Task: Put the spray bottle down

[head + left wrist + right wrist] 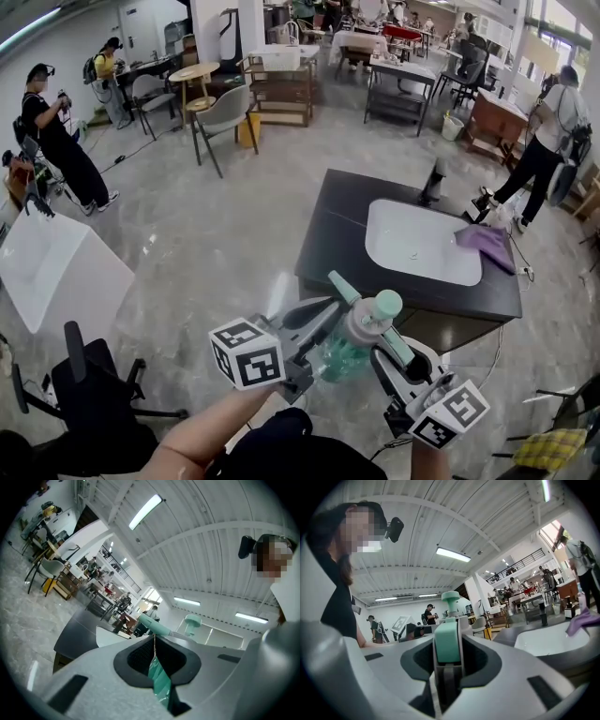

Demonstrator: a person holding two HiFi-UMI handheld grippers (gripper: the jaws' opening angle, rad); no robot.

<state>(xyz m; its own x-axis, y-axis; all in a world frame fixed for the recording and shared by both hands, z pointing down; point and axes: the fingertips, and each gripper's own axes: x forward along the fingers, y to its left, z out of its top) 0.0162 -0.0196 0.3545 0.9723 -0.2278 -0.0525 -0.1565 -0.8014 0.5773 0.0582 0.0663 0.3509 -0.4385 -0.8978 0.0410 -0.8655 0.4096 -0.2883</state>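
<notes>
As both hover beside the dark table point(330, 234), we see left gripper point(345, 298) pinched nearly shut on spray bottle point(349, 356) (green body), right gripper point(394, 345) about half-open, gripping its top.

A dark table point(337, 225) held a white basin point(422, 242) sunk in its top, a purple cloth point(487, 246) lying across the basin's right edge, and a dark tap point(433, 180) upright behind it.

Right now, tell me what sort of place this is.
Probably a big open workshop or lab hall: a freestanding sink counter, scattered chairs and tables, and other people wearing head-mounted gear.
</notes>
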